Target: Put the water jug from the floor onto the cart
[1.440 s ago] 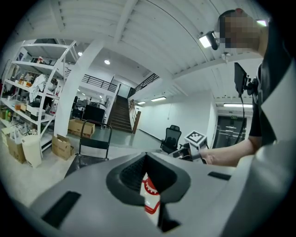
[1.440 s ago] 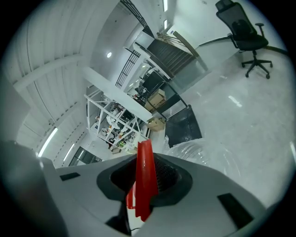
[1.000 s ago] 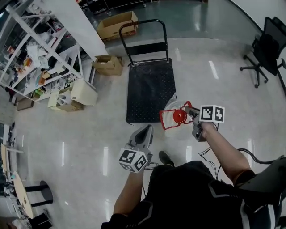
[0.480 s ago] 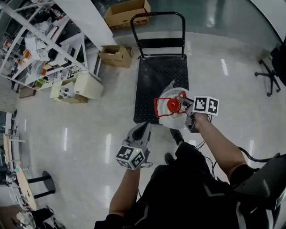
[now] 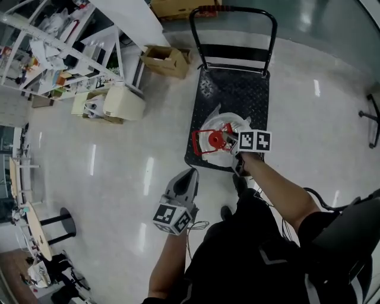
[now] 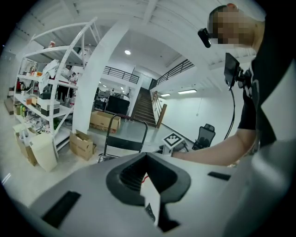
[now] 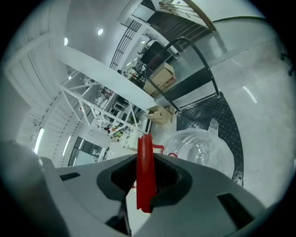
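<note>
The water jug (image 5: 215,132) is clear plastic with a red cap and a red carry handle (image 7: 145,172). My right gripper (image 5: 233,143) is shut on that handle, and the jug (image 7: 200,145) hangs below and ahead of its jaws. It is over the near end of the black cart platform (image 5: 240,95); whether its base touches the platform I cannot tell. The cart's push handle (image 5: 233,13) stands at the far end. My left gripper (image 5: 185,180) is lower left over bare floor, jaws together with nothing in them (image 6: 147,156).
Cardboard boxes (image 5: 166,58) lie left of the cart, beside a white shelving rack (image 5: 65,41) and a cream container (image 5: 123,102). An office chair (image 5: 373,116) is at the right edge. The person's shoes (image 5: 239,181) are just short of the cart's near edge.
The right gripper has carried the jug from above the floor by the cart's near right corner to over the platform's near end. The left gripper came forward alongside, still shut.
</note>
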